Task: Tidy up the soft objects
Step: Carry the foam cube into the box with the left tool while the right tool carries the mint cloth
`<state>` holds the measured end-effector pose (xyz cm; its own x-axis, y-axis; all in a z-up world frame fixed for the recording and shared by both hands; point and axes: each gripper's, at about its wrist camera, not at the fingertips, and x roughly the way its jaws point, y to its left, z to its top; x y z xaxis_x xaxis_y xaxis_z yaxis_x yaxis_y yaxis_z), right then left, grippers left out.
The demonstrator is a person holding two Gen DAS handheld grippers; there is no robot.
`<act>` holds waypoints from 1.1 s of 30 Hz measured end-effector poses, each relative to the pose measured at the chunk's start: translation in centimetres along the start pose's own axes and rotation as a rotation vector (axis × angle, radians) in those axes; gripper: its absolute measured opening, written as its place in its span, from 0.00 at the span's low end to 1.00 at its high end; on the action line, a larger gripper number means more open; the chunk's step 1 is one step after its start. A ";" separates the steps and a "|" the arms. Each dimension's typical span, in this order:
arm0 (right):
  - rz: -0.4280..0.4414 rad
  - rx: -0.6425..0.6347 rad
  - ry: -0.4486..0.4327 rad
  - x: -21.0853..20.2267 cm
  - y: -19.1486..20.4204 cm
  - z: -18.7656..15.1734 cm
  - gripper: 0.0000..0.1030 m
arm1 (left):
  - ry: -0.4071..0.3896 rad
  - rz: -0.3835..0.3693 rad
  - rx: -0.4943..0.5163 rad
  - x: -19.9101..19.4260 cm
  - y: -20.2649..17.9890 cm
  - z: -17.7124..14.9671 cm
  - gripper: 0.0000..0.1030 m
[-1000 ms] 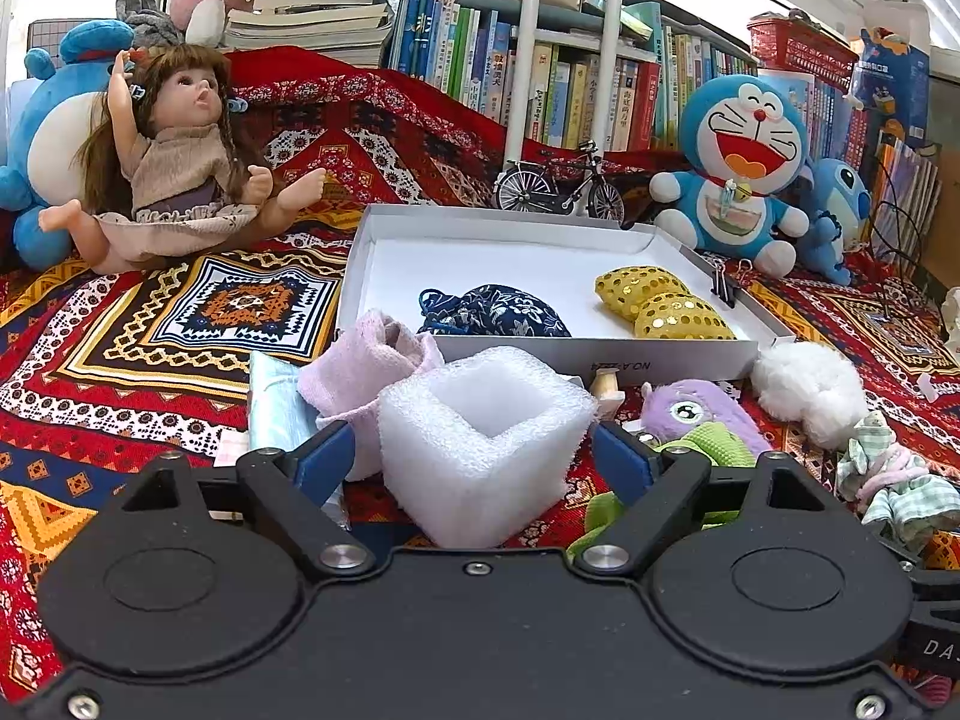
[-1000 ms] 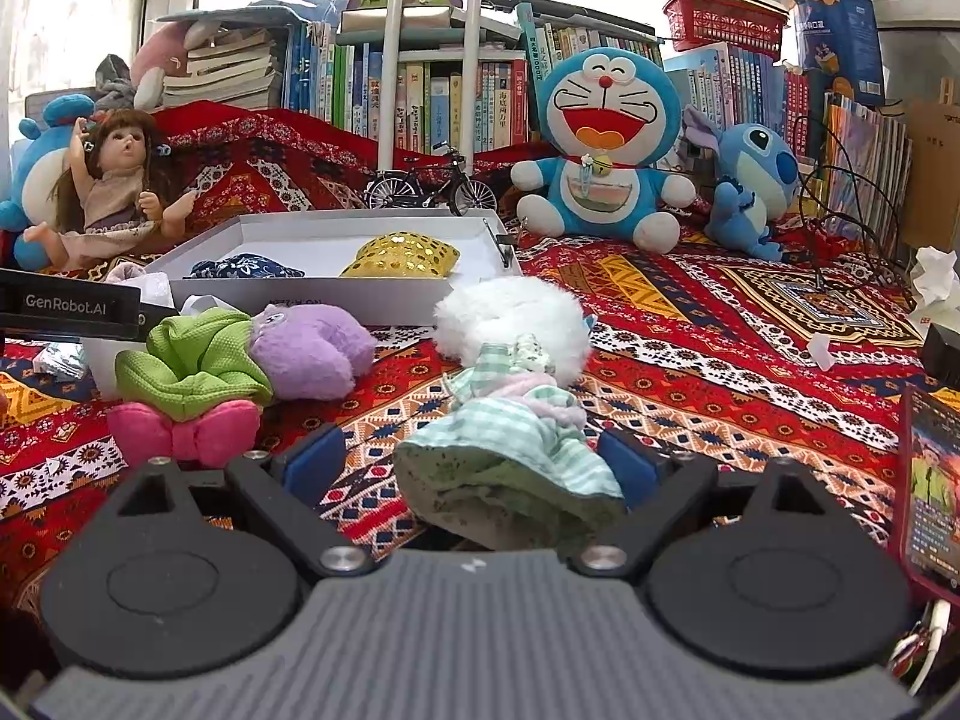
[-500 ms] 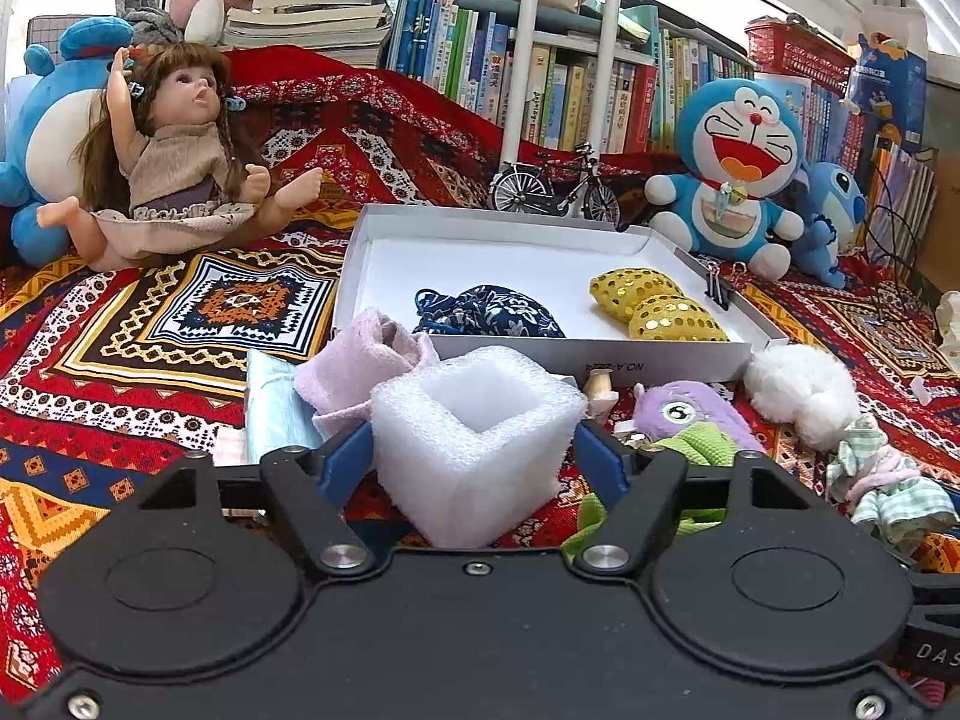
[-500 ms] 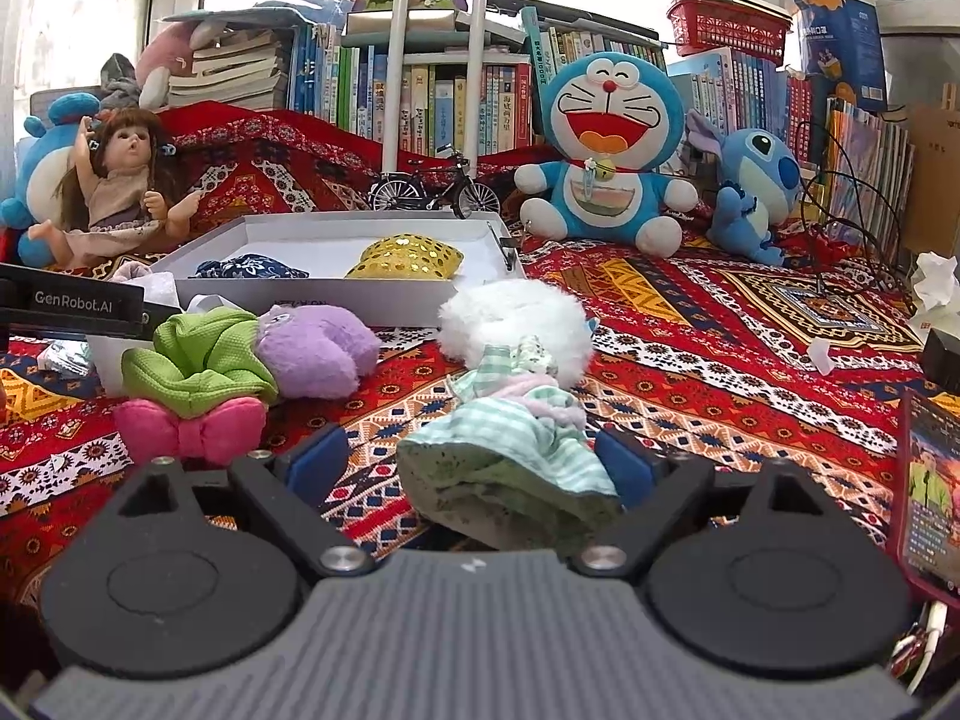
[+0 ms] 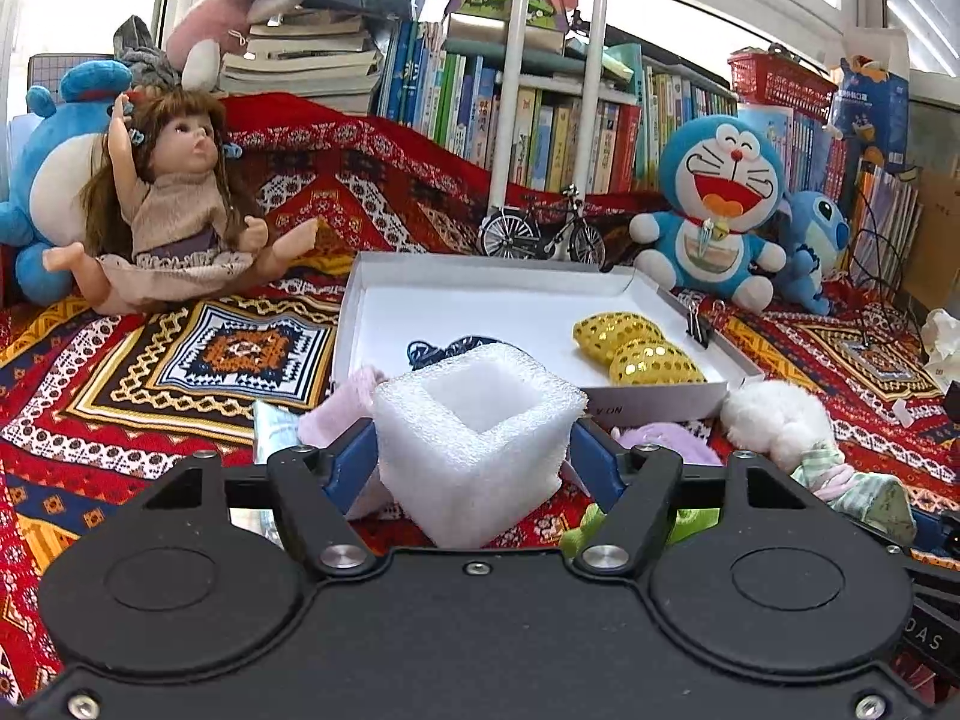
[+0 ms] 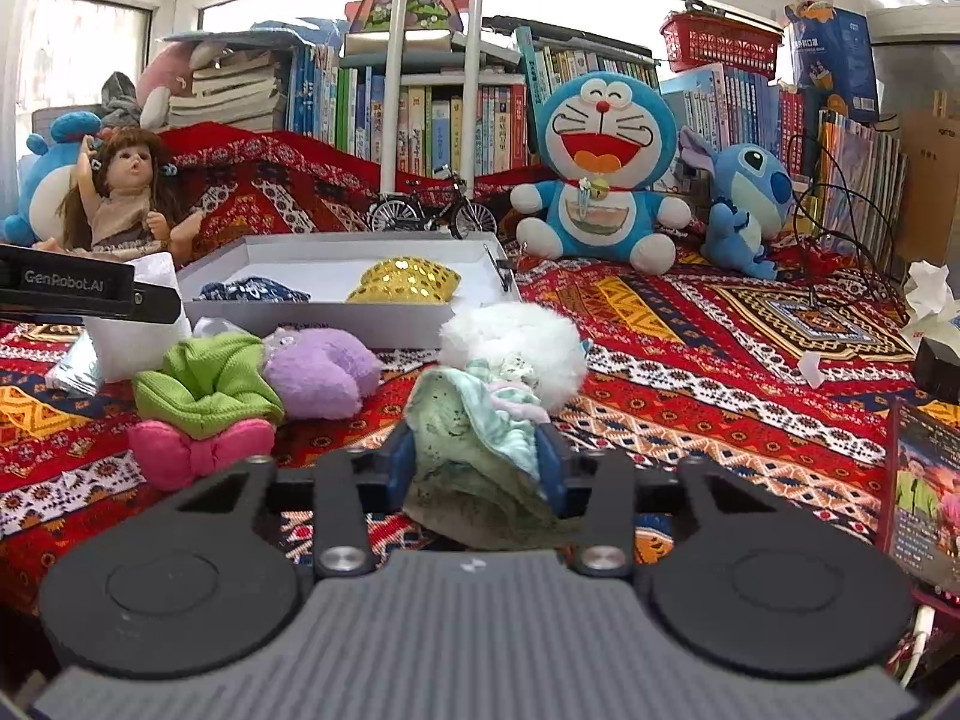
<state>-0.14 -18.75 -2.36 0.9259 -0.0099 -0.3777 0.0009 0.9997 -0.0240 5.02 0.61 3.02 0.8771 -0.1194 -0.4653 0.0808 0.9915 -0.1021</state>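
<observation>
My left gripper (image 5: pixel 474 450) holds a white hollow foam block (image 5: pixel 474 414); its jaws are still closing and both blue pads press the block's sides. Behind it stands the white shallow box (image 5: pixel 660 405) with gold sequined cushions (image 5: pixel 636 342) and a dark blue cloth (image 5: pixel 444 348) inside. My right gripper (image 6: pixel 476 462) has its jaws closing on a small rag doll in green checked clothes (image 6: pixel 480 420), whose white fluffy head (image 6: pixel 510 336) lies ahead; the pads squeeze the fabric. A purple plush (image 6: pixel 318 366), green cloth (image 6: pixel 204 378) and pink bow (image 6: pixel 192 450) lie to the left.
A patterned red rug (image 6: pixel 690 348) covers the surface. A long-haired doll (image 5: pixel 174 210), a blue cat plush (image 5: pixel 714 210), a blue alien plush (image 6: pixel 744 204), a model bicycle (image 5: pixel 540 234) and bookshelves (image 5: pixel 540 120) line the back. A pink cloth (image 5: pixel 348 408) lies by the box.
The left jaws narrowed onto the foam block. The right jaws went from wide apart to squeezing the rag doll's clothes, which bunched up between the pads.
</observation>
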 end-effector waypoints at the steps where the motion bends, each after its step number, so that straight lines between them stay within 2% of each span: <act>1: 0.003 0.002 -0.006 -0.2 0.0 0.1 0.36 | -0.002 0.000 -0.001 0.0 0.1 0.1 0.66; 8: 0.016 0.003 -0.045 -0.9 0.1 1.2 0.28 | -0.014 -0.004 -0.015 -0.2 0.7 1.4 0.66; 17: 0.031 -0.001 -0.132 -1.5 -0.2 3.8 0.27 | -0.033 0.017 -0.026 0.4 1.9 3.7 0.65; 24: 0.047 0.024 -0.185 0.3 -1.1 6.5 0.27 | -0.048 0.032 -0.007 1.7 2.6 5.9 0.65; 26: 0.052 0.027 -0.190 1.1 -1.3 7.3 0.27 | -0.039 0.039 -0.010 2.5 2.8 6.7 0.65; 33: 0.096 0.062 -0.161 5.2 -2.3 10.0 0.27 | 0.069 0.031 -0.051 7.0 4.4 9.1 0.65</act>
<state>8.45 -20.88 4.98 0.9714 0.0839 -0.2222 -0.0713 0.9954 0.0643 15.77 4.61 7.32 0.8441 -0.0936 -0.5279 0.0285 0.9911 -0.1302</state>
